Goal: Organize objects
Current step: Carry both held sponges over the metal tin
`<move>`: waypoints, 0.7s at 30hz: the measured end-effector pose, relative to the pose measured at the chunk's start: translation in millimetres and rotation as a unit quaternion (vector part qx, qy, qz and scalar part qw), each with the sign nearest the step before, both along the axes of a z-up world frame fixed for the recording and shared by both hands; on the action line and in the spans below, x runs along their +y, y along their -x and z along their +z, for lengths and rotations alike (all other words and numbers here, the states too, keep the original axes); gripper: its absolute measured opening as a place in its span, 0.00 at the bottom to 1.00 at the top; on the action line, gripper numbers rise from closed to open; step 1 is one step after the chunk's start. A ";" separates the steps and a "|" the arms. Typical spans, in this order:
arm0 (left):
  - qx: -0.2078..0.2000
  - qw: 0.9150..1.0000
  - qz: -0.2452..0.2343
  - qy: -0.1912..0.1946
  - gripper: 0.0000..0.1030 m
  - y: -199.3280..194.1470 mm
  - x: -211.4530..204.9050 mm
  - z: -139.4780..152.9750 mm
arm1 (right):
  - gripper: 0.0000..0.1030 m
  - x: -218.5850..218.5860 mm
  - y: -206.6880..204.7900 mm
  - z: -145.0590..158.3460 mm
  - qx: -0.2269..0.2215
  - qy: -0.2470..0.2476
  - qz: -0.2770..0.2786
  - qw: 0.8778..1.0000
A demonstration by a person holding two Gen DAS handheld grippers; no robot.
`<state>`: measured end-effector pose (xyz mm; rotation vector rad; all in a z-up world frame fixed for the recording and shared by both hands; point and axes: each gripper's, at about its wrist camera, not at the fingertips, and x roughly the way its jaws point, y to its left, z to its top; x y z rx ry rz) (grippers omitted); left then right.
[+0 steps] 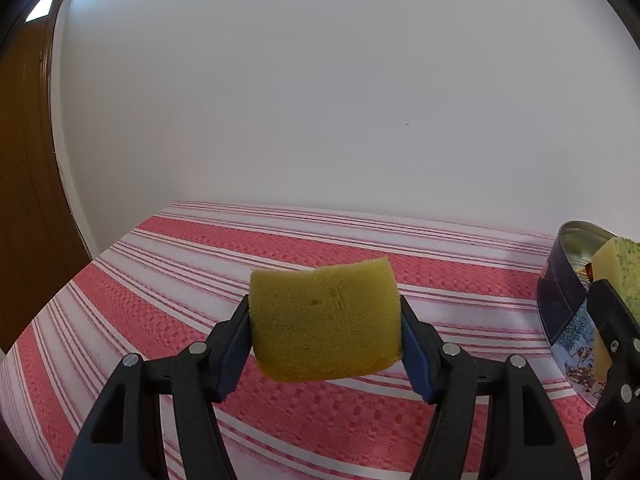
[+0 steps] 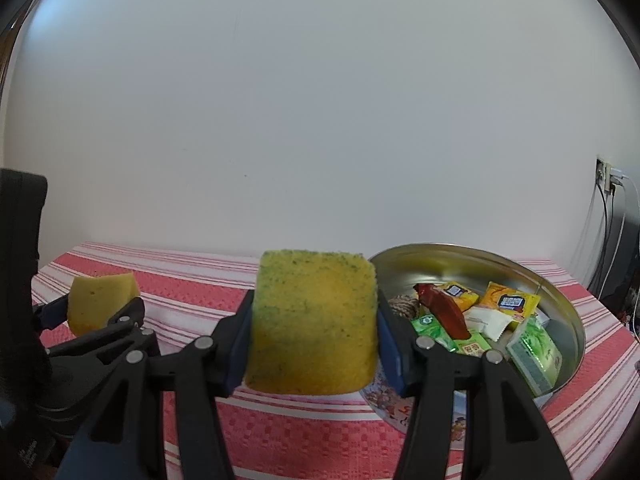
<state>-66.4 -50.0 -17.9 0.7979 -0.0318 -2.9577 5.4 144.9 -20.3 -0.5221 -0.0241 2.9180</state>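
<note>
A white wall backs a table under a red-and-white striped cloth (image 1: 280, 248). On it, an open round tin (image 2: 560, 300) of snack packets lies just right of and below the right gripper (image 2: 314, 344), the nearer one, clamped on a green-flecked sponge (image 2: 314, 320). The left gripper (image 1: 325, 340), farther left, pinches a plain yellow sponge (image 1: 325, 320) aloft.

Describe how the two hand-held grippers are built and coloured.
The left hand-held gripper and the right hand-held gripper look alike: black plastic linkage arms joined by round silver rivets, ending in two fingers faced with flat blue pads. No cables, sleeves or hands show.
</note>
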 end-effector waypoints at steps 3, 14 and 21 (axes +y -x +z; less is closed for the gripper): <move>0.000 1.000 -0.003 0.001 0.66 -2.9 4.7 -0.6 | 0.53 3.0 -2.9 0.5 -0.001 0.001 -0.001 1.000; -0.002 1.000 -0.012 0.003 0.66 -14.3 17.9 0.6 | 0.53 4.4 -17.5 7.2 0.001 0.002 0.000 1.000; -0.008 1.000 -0.022 -0.006 0.66 -20.5 32.6 -0.3 | 0.53 16.4 -28.7 9.3 0.008 -0.006 -0.002 1.000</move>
